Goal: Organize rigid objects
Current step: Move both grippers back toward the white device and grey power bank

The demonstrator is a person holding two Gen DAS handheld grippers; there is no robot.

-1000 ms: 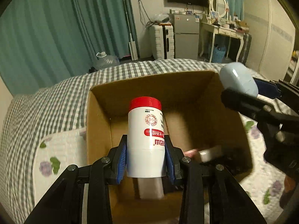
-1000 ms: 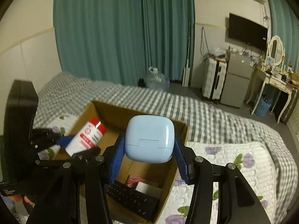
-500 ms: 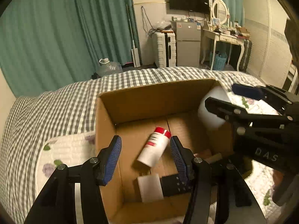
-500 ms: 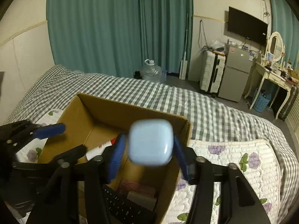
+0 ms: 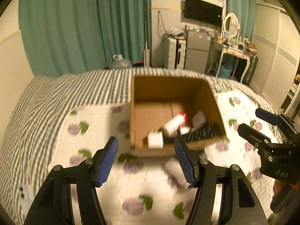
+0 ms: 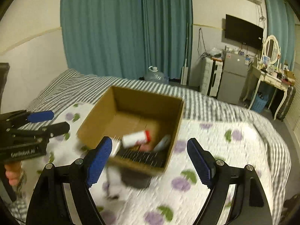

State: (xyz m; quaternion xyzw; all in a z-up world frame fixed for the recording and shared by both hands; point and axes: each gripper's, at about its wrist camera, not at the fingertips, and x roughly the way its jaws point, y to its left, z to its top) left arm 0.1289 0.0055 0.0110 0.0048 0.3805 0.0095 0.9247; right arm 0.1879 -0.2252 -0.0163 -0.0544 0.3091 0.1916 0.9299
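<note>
An open cardboard box stands on the bed. Inside lie a white bottle with a red cap, a pale blue case, a black remote and a white block. My left gripper is open and empty, held back from the box's near side; it also shows at the left of the right wrist view. My right gripper is open and empty, also seen at the right of the left wrist view.
A floral quilt covers the bed over a checked sheet. Blurred objects, one white and one dark, lie on the quilt in front of the box. Curtains, a fridge and a dressing table stand beyond.
Both grippers opened and dropped their loads: the bottle and the pale blue case now lie in the box. Both grippers have pulled back and up from the box.
</note>
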